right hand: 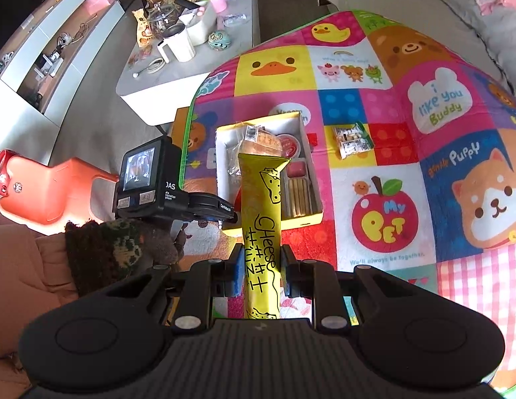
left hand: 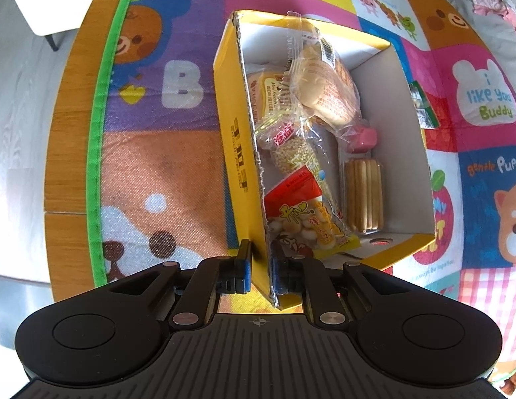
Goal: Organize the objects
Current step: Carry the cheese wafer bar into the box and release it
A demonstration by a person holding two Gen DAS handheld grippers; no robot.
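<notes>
Right wrist view: right gripper jaws are clamping the cheese stick packet above the part-filled box, whose wall the left gripper jaws are apparently pinching, with two nut packets lying outside on the worktop.

yellow cheese packet upright, snack-filled yellow box

The left tongs filled the bottom of their frame: a black ribbed body with two round lobes at lower left and lower right, each with a shallow disc, silver rivets on the linkage arms, a small crosshair mark at centre, and blue pads on black fingers. The right tongs looked the same. At middle left of the right view, a dark knitted sleeve with green flecks showed.
</notes>
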